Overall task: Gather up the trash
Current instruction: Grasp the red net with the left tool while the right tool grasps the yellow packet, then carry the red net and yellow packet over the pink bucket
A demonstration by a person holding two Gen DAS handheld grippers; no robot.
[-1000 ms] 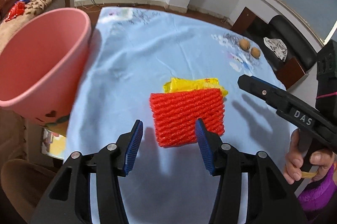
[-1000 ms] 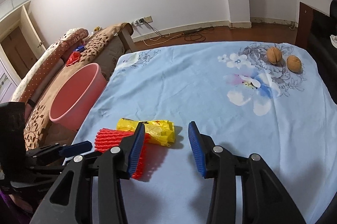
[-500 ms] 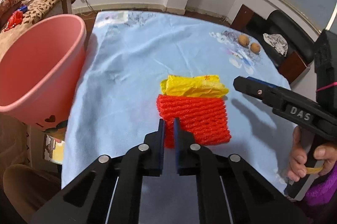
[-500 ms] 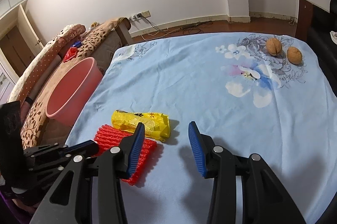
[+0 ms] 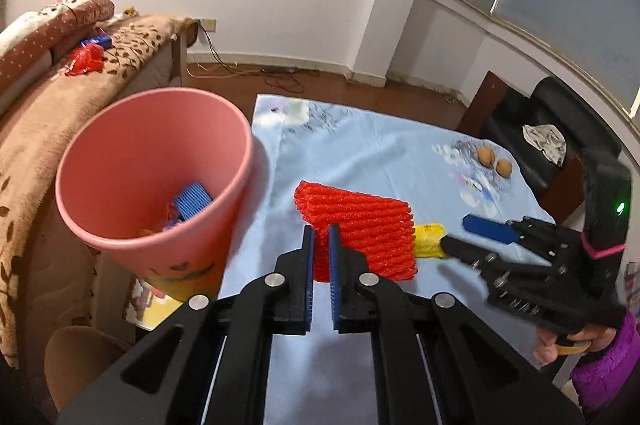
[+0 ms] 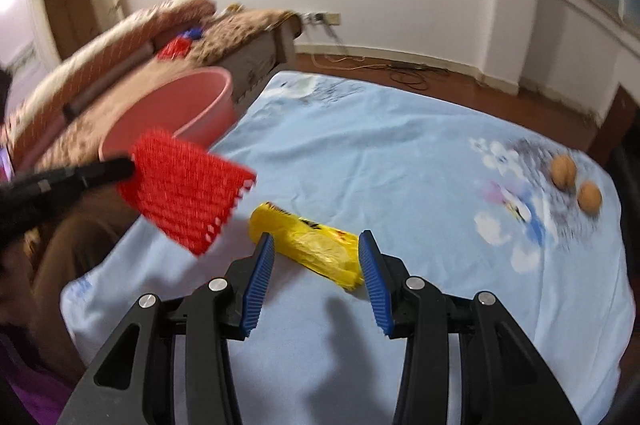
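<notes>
1. Left gripper (image 5: 321,237): jaws pinched together on one edge of the red foam net sleeve (image 5: 360,235). The sleeve hangs clear above the blue flowered tablecloth (image 6: 400,153), near the bin.
2. Right gripper (image 6: 316,257): jaws apart, one on either side of the yellow plastic wrapper (image 6: 316,249); pads not pressing it. The wrapper lies flat on the cloth.
3. Pink bin (image 5: 152,181): beside the table's left edge, rim lower than the raised sleeve. Blue and other scraps inside.
4. Two walnuts (image 6: 576,183): far right of the cloth, well apart from the wrapper.
</notes>
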